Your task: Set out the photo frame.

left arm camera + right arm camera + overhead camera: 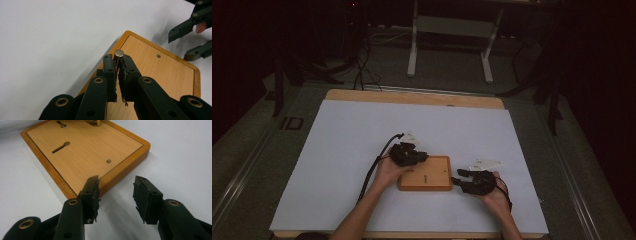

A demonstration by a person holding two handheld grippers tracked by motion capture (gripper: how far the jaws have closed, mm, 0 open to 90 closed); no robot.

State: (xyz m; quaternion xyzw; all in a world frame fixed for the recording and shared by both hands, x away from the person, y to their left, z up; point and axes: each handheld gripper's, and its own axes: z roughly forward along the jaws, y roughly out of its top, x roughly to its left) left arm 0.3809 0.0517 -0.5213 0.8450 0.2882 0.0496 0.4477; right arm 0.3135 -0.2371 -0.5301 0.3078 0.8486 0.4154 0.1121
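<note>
High view, table: a white sheet [362,165] covers the wooden table [412,97].
High view, board: a flat wooden board [426,173] with a raised rim lies on the sheet near the front edge; a small dark slot shows in its middle, and nothing lies loose in it.
High view, left gripper [409,154]: over the board's far left corner, held by the left hand [387,172].
High view, right gripper [464,176]: just beside the board's right edge, held by the right hand [497,195].
Left gripper view, jaws: clamped onto a small metal pin [119,53] with a round silver head, above the board's edge [155,72].
Left gripper view, other gripper [186,42]: parted, beyond the board's far corner.
Right gripper view, jaws: spread wide and empty, low over the sheet [180,157] by the board's corner [85,152].
Right gripper view, board face: a keyhole slot [60,147], a second slot at the top, a small round dot [108,161].
</note>
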